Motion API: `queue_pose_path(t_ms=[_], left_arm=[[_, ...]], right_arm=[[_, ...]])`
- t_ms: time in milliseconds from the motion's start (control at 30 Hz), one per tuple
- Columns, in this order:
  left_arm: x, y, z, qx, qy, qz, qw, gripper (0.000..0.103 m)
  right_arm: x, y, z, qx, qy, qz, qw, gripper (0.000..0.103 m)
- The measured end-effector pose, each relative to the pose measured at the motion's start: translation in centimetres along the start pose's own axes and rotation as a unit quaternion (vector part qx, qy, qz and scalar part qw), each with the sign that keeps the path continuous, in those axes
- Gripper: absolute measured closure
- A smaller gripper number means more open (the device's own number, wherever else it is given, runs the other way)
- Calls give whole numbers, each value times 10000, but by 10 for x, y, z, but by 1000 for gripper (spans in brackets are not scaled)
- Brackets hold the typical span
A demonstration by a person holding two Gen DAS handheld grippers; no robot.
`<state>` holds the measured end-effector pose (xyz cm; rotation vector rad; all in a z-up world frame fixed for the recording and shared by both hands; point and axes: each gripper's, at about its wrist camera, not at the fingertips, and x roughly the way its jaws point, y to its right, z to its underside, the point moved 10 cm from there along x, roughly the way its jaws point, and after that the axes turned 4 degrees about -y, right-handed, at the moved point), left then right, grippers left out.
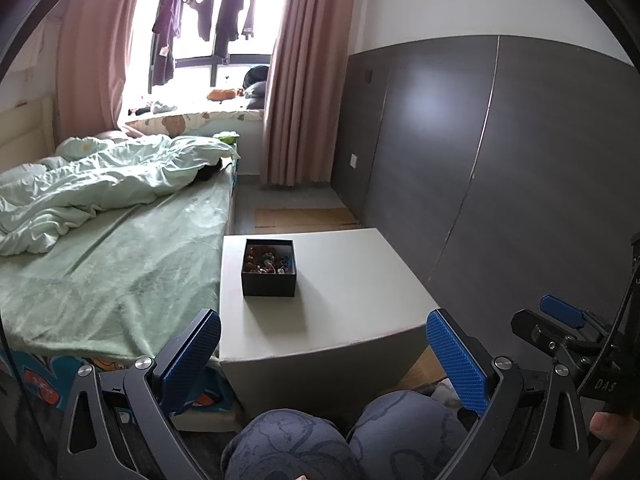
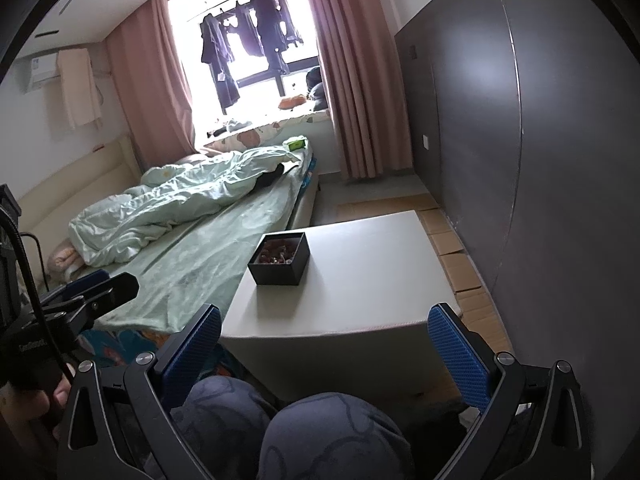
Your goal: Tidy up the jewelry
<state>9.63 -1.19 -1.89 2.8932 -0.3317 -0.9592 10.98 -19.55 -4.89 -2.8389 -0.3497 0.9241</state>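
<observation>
Left wrist view: the left gripper (image 1: 324,354) is held back from the table (image 1: 352,292), spread wide and holding nothing, above the seated person's knees (image 1: 344,440). A small open black box (image 1: 269,276) sits on the tabletop toward the left edge, nearer the far edge than the near one, and the jewelry (image 1: 267,261) lies heaped inside it in a tangle of reddish and pale pieces; no piece can be told apart from here. The rest of the tabletop is bare. The right gripper (image 1: 560,314) shows at the right edge, off the table's near right corner. The scene fits either jewelry gathered into the box or jewelry waiting to be sorted out of it, so no move is certain. Any reach into the box would likely go best from straight above, clear of its upright walls. Right wrist view: the right gripper (image 2: 324,354) is also spread and empty, short of the near edge. The box (image 2: 280,270) stands near the table's left edge, which runs along the bed (image 2: 192,264). Open room lies to the right of the box and toward the near edge; the dark wall panel (image 2: 560,200) closes in beyond the right edge.
</observation>
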Motion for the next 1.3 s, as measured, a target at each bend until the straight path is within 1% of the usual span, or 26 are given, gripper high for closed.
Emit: queue_pose_path(t_ms=[267,567,767,967,1067,1300], left_arm=[[-10,-3,1,-54,89,-66,9999,0],[-12,-4,2,-73,104,-60,9999,0],[-10,-14,6,-169,84,-216,9996,0],[-11,-16,5,-186,142,-192,9995,0],[-10,-14,2,-191,172,-76,9996,0],[0,-15,4,-184,104,-56,9998,0]], right_arm=[[-8,2,-2,58,64,-109,9999,0],[-11,-1,-5,102,101,-124,9998,0],[-7,1,-2,196,64,-145,9997,0],[2,-1,4,164,-36,-152,9997,0],[3,-3,2,130,-25,-157,9998,0],[9,-2,4,171,-91,-171,9997,0]])
